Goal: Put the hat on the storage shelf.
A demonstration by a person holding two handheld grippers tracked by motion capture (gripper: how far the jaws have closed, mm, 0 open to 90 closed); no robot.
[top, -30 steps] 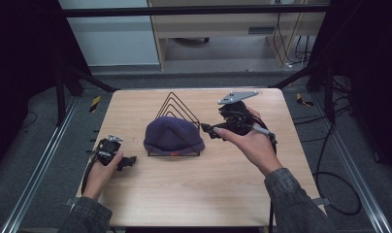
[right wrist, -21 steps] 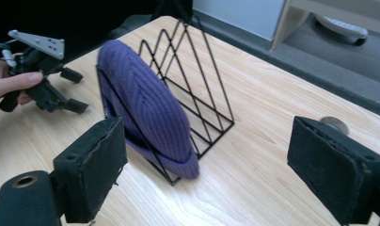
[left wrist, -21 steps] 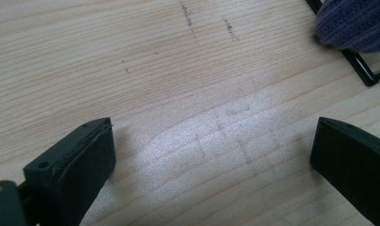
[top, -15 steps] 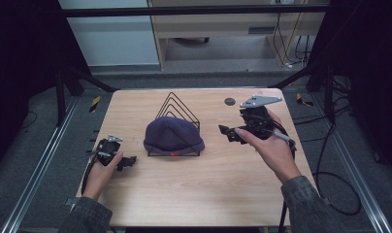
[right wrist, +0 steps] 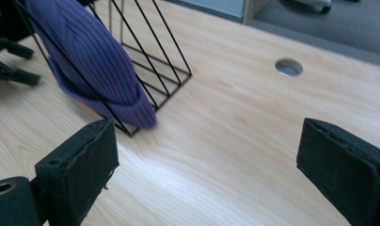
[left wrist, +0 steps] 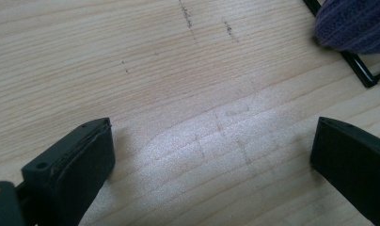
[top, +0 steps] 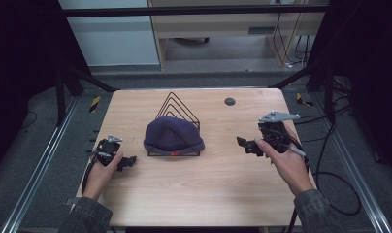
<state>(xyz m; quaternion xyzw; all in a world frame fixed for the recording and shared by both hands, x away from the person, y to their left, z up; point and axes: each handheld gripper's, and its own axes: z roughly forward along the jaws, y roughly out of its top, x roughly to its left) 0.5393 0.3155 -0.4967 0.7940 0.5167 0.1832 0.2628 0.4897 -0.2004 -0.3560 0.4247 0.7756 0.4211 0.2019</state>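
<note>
Two grippers are at work on one wooden table (top: 194,194), each held in one of the person's two hands. At the lower left of the high view sits the left gripper (top: 128,161), low on the tabletop with its jaws pointing toward the middle of the frame; in the left gripper view its two black jaws stand wide apart over bare wood, with nothing between them. At the right of the high view, the right gripper (top: 243,144) is held above the table, topped by one grey three-cornered plate, with its jaws aimed toward the centre of the frame; in the right gripper view its two jaws are likewise spread wide and hold nothing. Between the two grippers, at the centre of the high view, lies one dark purple knitted hat (top: 173,136), draped over one black wire rack (top: 177,106) made of triangular loops, whose peaks rise behind the hat. The hat is well apart from both grippers. In the right gripper view the hat (right wrist: 84,56) fills the upper left, slumped against the rack's wires (right wrist: 155,52); in the left gripper view a corner of the hat (left wrist: 355,23) shows at the upper right. One round hole (top: 229,101) is set in the table near its far edge.
</note>
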